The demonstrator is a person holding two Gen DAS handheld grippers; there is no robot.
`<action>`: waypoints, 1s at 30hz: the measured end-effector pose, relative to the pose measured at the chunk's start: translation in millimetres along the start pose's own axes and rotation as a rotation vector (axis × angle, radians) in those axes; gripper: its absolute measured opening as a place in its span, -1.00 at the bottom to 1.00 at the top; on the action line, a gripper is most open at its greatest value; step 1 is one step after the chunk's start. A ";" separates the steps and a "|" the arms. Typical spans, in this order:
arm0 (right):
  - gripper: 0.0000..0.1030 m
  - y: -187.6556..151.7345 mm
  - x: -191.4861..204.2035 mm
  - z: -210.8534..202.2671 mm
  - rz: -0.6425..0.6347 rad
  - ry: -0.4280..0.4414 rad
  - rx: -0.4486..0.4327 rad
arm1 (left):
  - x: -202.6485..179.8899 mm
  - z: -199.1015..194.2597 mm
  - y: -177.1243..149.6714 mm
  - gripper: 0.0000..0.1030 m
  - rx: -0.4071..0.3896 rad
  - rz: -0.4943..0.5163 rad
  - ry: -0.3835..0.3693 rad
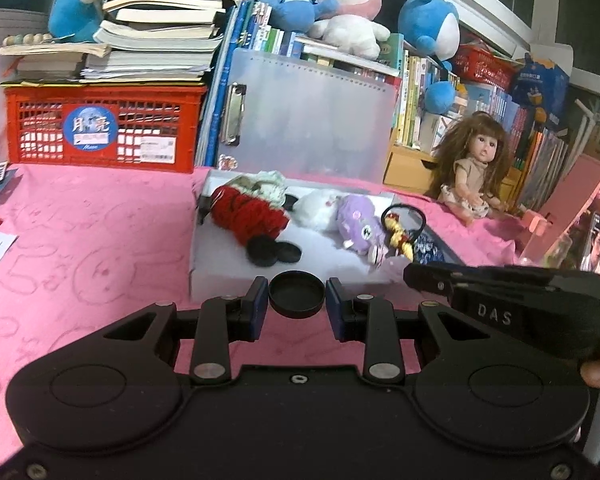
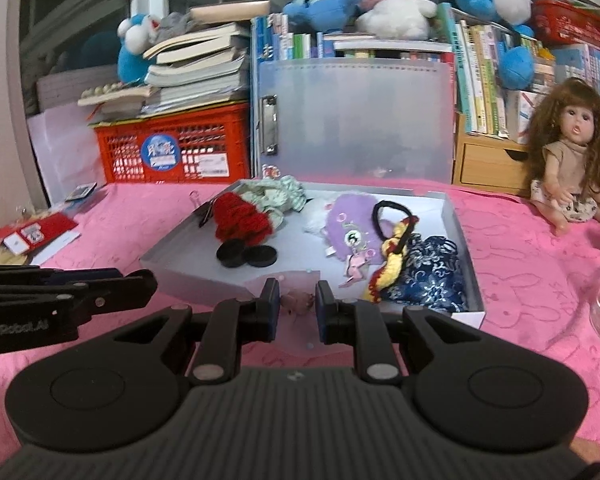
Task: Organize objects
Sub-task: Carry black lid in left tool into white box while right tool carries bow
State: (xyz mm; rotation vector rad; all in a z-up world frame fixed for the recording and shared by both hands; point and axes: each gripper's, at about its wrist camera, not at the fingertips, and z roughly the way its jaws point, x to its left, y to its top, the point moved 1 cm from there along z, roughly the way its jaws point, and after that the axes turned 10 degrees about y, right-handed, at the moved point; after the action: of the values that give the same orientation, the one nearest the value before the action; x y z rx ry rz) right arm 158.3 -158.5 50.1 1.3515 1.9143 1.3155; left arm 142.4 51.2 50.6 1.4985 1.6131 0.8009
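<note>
The left gripper brackets, jaws slightly apart, a light, rigid black cap just before the white tray; its smooth rim wants a squeeze across the diameter.

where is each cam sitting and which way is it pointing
Left wrist: rides the left gripper, low over the pink cloth, facing the white tray and bookshelf; a black round lid sits between its fingers; the right gripper enters at right with a thumb at the edge.
Right wrist: rides the right gripper, facing the same tray from further right; a small pinkish thing sits between its fingers; the left gripper enters at left.
Shared: tray, red crate, doll, plush toys.
</note>
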 end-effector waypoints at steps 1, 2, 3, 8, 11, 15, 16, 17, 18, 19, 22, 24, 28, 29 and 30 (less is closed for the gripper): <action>-0.56 1.6 -1.9 0.0 0.010 0.001 -0.004 | -1.2 3.3 2.9 -0.42 -0.002 -0.001 0.000; -0.56 3.1 -3.6 -0.2 0.018 0.000 -0.010 | -3.2 7.0 5.9 -0.42 -0.003 -0.001 0.002; -0.56 4.9 -4.9 -0.1 0.025 -0.002 -0.016 | -5.2 10.7 8.6 -0.42 -0.004 -0.003 0.003; -0.56 10.9 -12.4 2.2 0.055 -0.011 -0.040 | -13.0 30.6 17.9 -0.42 -0.006 -0.002 0.022; -0.56 14.4 -19.2 5.7 0.086 -0.016 -0.054 | -15.2 42.6 22.2 -0.42 0.002 -0.016 0.023; -0.56 17.9 -29.1 9.9 0.143 -0.022 -0.080 | -18.3 56.9 26.8 -0.42 0.009 -0.018 0.039; -0.56 18.5 -31.2 11.4 0.157 -0.020 -0.081 | -19.0 60.6 28.0 -0.42 0.011 -0.019 0.042; -0.56 19.2 -33.4 13.2 0.170 -0.017 -0.081 | -19.5 63.3 28.7 -0.42 0.011 -0.019 0.045; -0.56 20.1 -35.1 15.1 0.177 -0.015 -0.080 | -20.0 66.4 29.5 -0.42 0.013 -0.020 0.048; -0.56 20.8 -36.5 17.0 0.181 -0.015 -0.079 | -20.5 69.7 30.4 -0.42 0.016 -0.021 0.052; -0.56 22.2 -41.1 22.1 0.195 -0.011 -0.078 | -21.5 79.5 32.1 -0.42 0.026 -0.028 0.058; -0.56 21.9 -44.7 25.1 0.207 -0.003 -0.078 | -22.4 86.3 32.1 -0.42 0.034 -0.029 0.065; -0.56 20.3 -52.8 32.5 0.241 0.005 -0.063 | -24.8 97.9 29.9 -0.42 0.048 -0.024 0.076; -0.56 19.5 -54.6 33.9 0.247 0.008 -0.060 | -25.7 100.4 29.4 -0.42 0.050 -0.023 0.078; -0.56 18.8 -56.3 35.3 0.252 0.008 -0.057 | -26.3 102.1 28.9 -0.42 0.052 -0.022 0.079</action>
State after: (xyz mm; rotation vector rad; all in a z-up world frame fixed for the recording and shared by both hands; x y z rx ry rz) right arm 218.1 -192.1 42.3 1.6004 1.7402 1.4815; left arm 245.3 22.1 27.6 1.4991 1.7177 0.8209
